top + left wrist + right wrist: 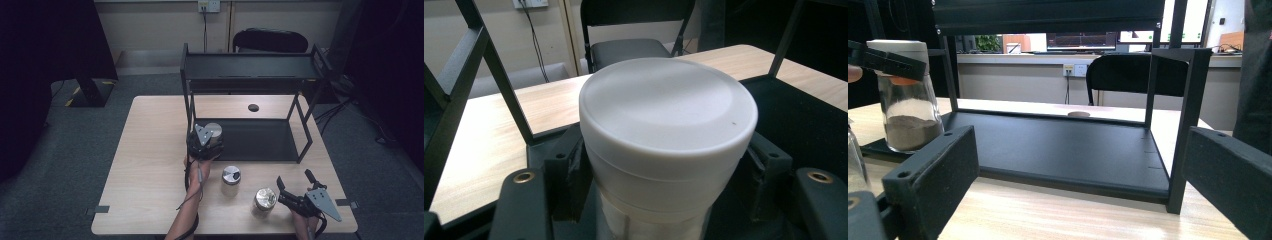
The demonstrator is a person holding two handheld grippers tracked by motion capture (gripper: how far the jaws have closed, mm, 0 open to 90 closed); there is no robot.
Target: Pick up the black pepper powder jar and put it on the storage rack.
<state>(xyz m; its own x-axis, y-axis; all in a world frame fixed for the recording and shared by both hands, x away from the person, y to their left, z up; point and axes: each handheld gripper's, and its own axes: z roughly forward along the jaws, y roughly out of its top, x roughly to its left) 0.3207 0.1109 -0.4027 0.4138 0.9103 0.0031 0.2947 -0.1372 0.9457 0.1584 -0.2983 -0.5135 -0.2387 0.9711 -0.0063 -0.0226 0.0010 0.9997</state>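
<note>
Wooden table (150, 165), unlabelled white-lidded jar (668, 130) gripped

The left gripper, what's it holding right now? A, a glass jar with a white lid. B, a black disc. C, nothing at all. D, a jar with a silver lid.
A: in the left gripper view the left gripper has its black jaws pressed on either side of the white-lidded jar, and the right gripper view shows that jar is glass with brownish powder inside, at the rack's bottom shelf.
</note>
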